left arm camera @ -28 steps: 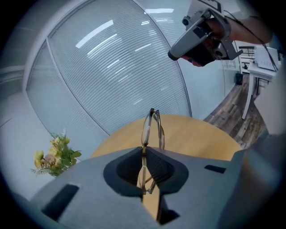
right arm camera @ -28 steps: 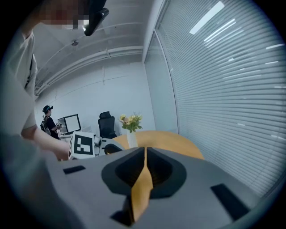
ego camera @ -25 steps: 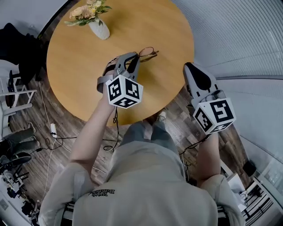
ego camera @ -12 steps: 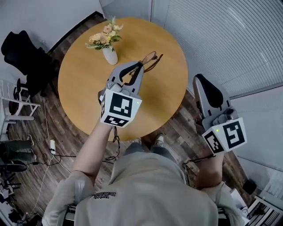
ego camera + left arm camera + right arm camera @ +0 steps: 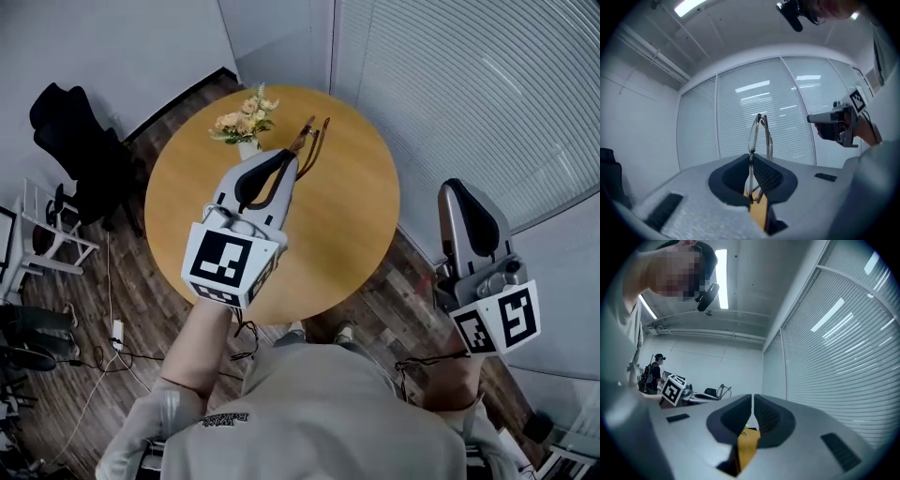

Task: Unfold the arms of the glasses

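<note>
Glasses (image 5: 760, 135) — clamped in left tongs (image 5: 751, 161) | right tongs (image 5: 752, 401) — pressed together | shirt print (image 5: 218, 418) too small to read

My left claw (image 5: 286, 161) has carried the glasses (image 5: 307, 141) up, well above the counter (image 5: 356, 225), rolling as it rose. My right claw (image 5: 459, 187) has risen alongside.

A round wooden table (image 5: 356, 225) is set on dark plank flooring (image 5: 141, 291), a black chair (image 5: 80, 150) near the pale wall (image 5: 122, 47). One side is lined with slatted blinds (image 5: 450, 94); strip lights (image 5: 723, 277) are mounted overhead.
</note>
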The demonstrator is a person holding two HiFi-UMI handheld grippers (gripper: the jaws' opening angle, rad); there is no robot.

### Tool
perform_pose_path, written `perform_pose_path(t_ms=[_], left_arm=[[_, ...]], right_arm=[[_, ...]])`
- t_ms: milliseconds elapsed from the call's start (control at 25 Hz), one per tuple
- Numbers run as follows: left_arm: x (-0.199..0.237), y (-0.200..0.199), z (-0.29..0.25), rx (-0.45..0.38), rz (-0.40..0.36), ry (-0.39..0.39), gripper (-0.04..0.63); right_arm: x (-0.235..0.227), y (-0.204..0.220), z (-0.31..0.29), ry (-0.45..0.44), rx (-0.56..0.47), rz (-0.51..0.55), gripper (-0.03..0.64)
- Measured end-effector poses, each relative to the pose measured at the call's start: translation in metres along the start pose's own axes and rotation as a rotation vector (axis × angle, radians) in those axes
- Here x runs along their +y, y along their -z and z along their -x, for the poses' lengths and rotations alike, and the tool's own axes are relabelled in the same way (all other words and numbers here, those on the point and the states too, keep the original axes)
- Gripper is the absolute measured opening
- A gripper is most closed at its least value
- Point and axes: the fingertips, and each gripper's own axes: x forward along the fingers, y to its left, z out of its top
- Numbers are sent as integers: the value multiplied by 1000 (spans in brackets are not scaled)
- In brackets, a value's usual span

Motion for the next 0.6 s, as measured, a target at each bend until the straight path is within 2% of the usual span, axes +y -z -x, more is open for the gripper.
perform_pose_path(t_ms=[240, 480, 600], left_arm=[[-5, -38, 35, -103, 120, -9, 41], [-15, -27, 49, -93, 233, 2, 41], [-24, -13, 52, -70, 301, 19, 41]], right_arm=[[11, -31, 19, -25, -56, 10, 36], [34, -28, 32, -85, -1, 82, 36], [40, -19, 36, -103, 22, 76, 36]])
